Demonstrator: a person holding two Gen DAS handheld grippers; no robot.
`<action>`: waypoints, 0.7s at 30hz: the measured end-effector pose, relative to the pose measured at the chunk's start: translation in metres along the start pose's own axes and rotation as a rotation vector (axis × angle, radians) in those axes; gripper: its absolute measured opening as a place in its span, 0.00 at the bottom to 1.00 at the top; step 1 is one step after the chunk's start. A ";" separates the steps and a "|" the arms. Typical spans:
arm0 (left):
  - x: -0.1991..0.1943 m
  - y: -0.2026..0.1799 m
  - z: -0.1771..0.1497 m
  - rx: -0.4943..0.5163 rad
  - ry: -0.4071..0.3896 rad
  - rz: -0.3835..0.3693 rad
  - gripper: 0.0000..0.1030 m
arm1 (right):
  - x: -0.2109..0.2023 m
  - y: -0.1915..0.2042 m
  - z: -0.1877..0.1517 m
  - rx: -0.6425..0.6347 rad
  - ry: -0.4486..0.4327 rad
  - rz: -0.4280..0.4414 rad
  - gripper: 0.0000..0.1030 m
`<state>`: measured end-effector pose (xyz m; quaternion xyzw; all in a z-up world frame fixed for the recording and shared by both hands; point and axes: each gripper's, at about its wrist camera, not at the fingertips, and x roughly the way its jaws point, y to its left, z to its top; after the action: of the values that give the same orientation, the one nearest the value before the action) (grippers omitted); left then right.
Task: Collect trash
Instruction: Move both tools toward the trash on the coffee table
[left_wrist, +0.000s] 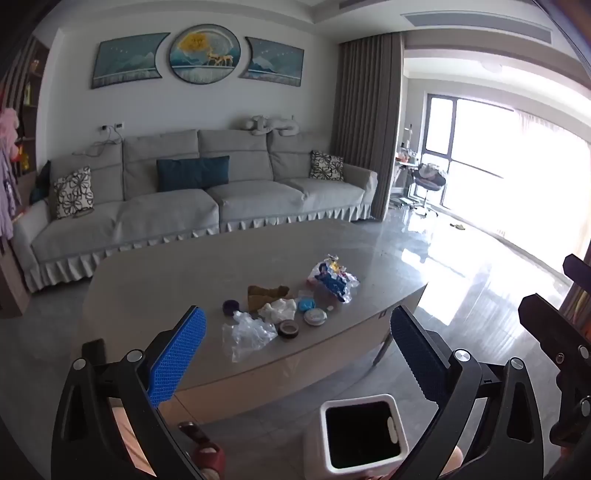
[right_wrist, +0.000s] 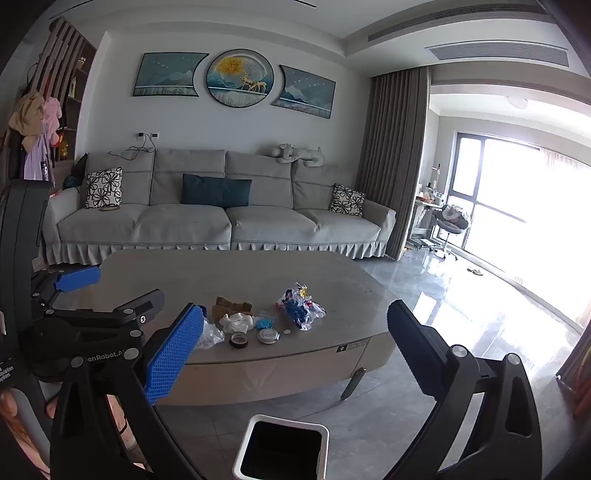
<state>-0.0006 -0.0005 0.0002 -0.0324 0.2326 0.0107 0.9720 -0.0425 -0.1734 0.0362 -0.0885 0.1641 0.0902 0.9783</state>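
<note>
Roughly at the middle of the table (left_wrist: 155, 280), toward its near edge, lies a small heap of trash. From left to right in the left wrist view: a dark purple cap (left_wrist: 231, 307), a crumpled clear plastic bag (left_wrist: 246, 334) nearest the edge, a torn piece of brown cardboard (left_wrist: 266, 295) behind it, a wad of white tissue (left_wrist: 277, 309), a dark roll of tape (left_wrist: 288, 328), a scrap of light blue plastic (left_wrist: 306, 303), a round white lid (left_wrist: 315, 316), and farthest right a crinkled blue, white and red wrapper (left_wrist: 334, 277). All of it rests on the table, well apart from both tools. The left gripper (left_wrist: 295, 354) has its fingers (left_wrist: 177, 360) spread as wide as they go, with nothing between them; the right gripper (right_wrist: 291, 354) is likewise fully spread and empty, its blue pad facing inward. A white bin (left_wrist: 360, 432) with a dark opening stands on the floor in front of the table. The table is a pale grey-beige oval with a glossy top. Behind it runs a long grey sofa (left_wrist: 207, 199) carrying two flower-print cushions and one teal cushion; three teal pictures hang above. At right, grey curtains (left_wrist: 364, 122) frame a bright window, and the tiled floor (left_wrist: 461, 295) shines.
</note>
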 end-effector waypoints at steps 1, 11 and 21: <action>0.000 0.000 0.000 -0.001 0.000 0.002 0.97 | 0.000 0.001 0.000 -0.007 0.005 -0.004 0.96; 0.002 0.002 0.003 -0.003 -0.002 0.004 0.97 | 0.002 0.012 0.002 -0.016 -0.002 -0.013 0.96; 0.017 0.009 -0.003 -0.023 0.021 0.018 0.97 | 0.009 0.015 0.003 -0.035 0.001 -0.006 0.96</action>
<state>0.0125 0.0080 -0.0106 -0.0418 0.2428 0.0219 0.9689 -0.0365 -0.1564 0.0343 -0.1062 0.1629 0.0901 0.9768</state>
